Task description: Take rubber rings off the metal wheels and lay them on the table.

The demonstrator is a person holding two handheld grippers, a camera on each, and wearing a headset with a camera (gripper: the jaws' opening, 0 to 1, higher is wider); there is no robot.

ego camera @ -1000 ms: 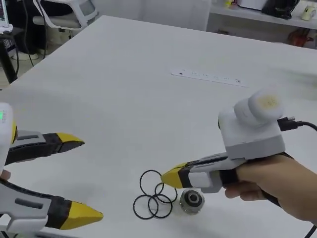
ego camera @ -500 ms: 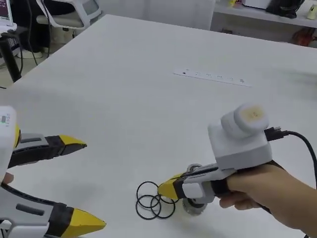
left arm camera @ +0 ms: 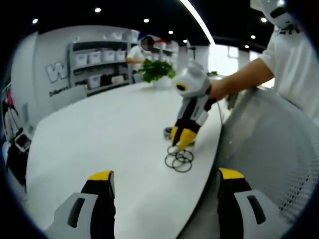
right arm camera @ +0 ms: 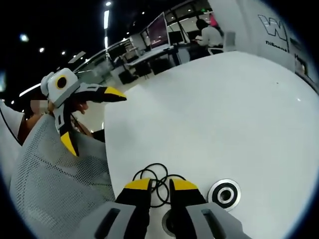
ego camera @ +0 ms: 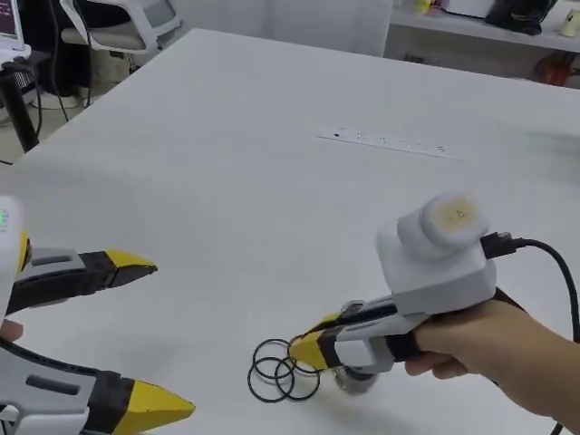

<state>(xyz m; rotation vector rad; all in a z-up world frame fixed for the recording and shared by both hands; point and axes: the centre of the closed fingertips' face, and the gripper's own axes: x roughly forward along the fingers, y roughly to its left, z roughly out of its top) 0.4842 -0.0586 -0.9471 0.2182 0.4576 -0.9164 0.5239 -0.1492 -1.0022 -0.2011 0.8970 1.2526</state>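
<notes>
Several rubber rings (ego camera: 283,376) already lie overlapped on the table (ego camera: 272,181), lower centre; wheel (right arm camera: 224,191) just beside them, can't tell if any rings remain on it. Right gripper (ego camera: 301,351) is nearly closed over the pile, hold unclear; left gripper (ego camera: 174,338) gapes wide, empty, lower left.

Head view: high, looking forward and down across the white table (ego camera: 272,136), near edge close; left gripper view: low at the table's edge, facing the right gripper (left arm camera: 180,144) and black rings (left arm camera: 179,160); right gripper view: close above the same rings, facing back toward the left gripper (right arm camera: 99,124)
</notes>
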